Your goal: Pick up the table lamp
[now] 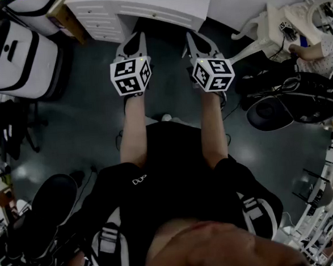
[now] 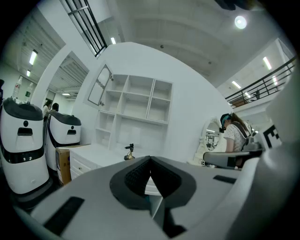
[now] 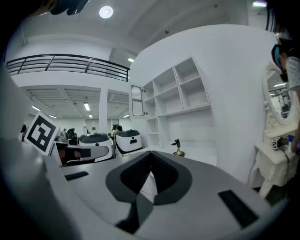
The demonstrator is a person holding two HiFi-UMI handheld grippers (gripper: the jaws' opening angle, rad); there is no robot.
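The table lamp (image 2: 129,153) is a small dark lamp on a brass base, standing on the white desk (image 2: 101,154) some way ahead of both grippers. The right gripper view shows the lamp (image 3: 177,147) just right of centre. The head view shows only the desk's drawer front (image 1: 141,12), and the lamp is out of sight there. My left gripper (image 1: 133,38) and right gripper (image 1: 197,37) are held side by side over the dark floor, pointing at the desk. On both, the jaws meet at the tips with nothing between them.
Two white robots (image 2: 21,140) (image 2: 63,133) and a cardboard box (image 2: 63,161) stand left of the desk. A white shelf unit (image 2: 136,105) rises behind it. At the right, a person (image 2: 232,133) stands at an ornate white vanity (image 1: 278,25). A black chair (image 1: 47,214) is near my left.
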